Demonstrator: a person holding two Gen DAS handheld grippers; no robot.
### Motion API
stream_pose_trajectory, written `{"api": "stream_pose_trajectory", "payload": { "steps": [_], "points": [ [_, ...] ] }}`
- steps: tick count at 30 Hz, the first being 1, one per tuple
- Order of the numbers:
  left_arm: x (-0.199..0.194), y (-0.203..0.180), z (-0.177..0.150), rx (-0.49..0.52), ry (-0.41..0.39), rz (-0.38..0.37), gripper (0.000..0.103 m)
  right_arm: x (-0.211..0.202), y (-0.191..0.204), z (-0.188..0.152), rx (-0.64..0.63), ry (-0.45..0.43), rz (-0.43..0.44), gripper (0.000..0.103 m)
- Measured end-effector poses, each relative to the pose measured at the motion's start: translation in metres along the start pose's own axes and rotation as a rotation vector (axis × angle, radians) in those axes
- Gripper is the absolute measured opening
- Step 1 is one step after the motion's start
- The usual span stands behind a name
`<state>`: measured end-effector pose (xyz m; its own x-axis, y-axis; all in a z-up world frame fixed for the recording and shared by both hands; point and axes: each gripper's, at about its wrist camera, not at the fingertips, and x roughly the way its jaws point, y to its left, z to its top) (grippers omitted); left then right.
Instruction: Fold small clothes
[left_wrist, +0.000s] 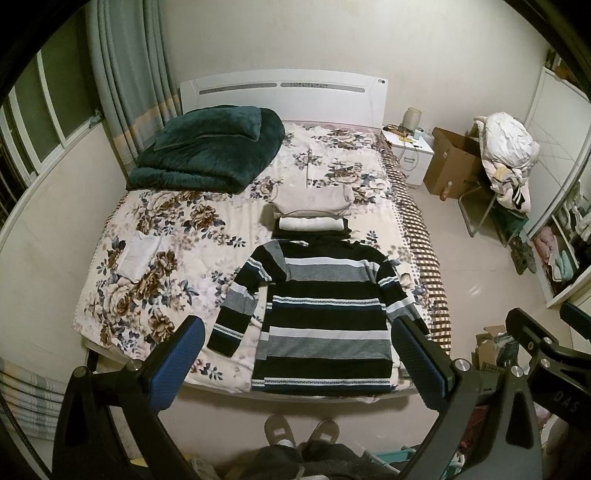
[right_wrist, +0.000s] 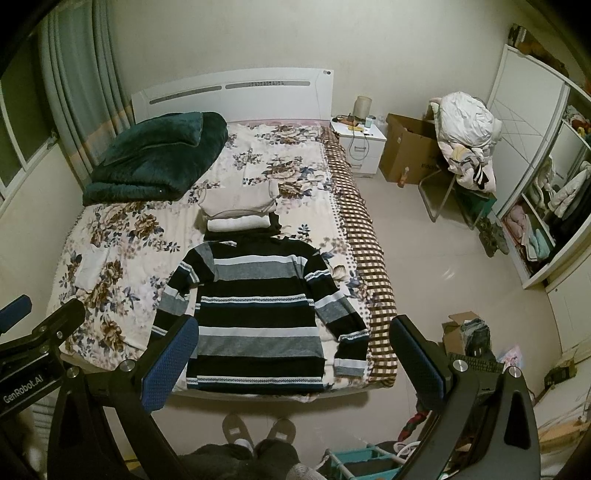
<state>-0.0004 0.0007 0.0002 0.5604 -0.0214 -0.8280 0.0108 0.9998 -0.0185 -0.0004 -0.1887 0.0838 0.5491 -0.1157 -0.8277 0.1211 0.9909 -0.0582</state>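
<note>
A long-sleeved knit sweater with black, grey, white and blue horizontal stripes (left_wrist: 325, 317) lay flat on the floral-print bed cover (left_wrist: 166, 236), hem at the foot edge of the bed, collar toward the headboard. One sleeve ran straight down along the body; the other angled outward to the side with the brown-and-white checked sheet border (right_wrist: 365, 258). The shoulder nearest the window appeared folded inward, though the fisheye distortion made this hard to confirm.

Just beyond the collar sat a stack of folded garments (left_wrist: 310, 210): a beige piece on top, then a white one, with a dark one beneath, touching or almost touching the sweater's neck. A folded dark-green plush blanket (left_wrist: 210, 151) occupied the head corner by the curtain. A small white cloth (left_wrist: 138, 254) lay alone on the cover, well apart from the sweater.

The left gripper (left_wrist: 303, 365) was held above the foot of the bed, its blue-padded fingers spread wide with nothing between them. The right gripper (right_wrist: 295, 362) hung alongside at a similar height, fingers likewise released and empty. Neither touched the fabric.

The person's feet in grey slippers (right_wrist: 258, 430) stood on the pale tiled floor just beside the bed's foot edge. A white bedside cabinet (right_wrist: 360, 146) and a brown cardboard box (right_wrist: 406, 155) stood by the far wall.
</note>
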Motion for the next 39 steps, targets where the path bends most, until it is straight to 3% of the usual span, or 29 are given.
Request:
{"api": "stream_pose_trajectory", "payload": {
  "steps": [39],
  "points": [
    [0.0022, -0.0001, -0.0026, -0.003, -0.007, -0.005, 0.103, -0.0028, 0.0022, 0.0045, -0.001, -0.008, 0.005, 0.103]
  ]
}}
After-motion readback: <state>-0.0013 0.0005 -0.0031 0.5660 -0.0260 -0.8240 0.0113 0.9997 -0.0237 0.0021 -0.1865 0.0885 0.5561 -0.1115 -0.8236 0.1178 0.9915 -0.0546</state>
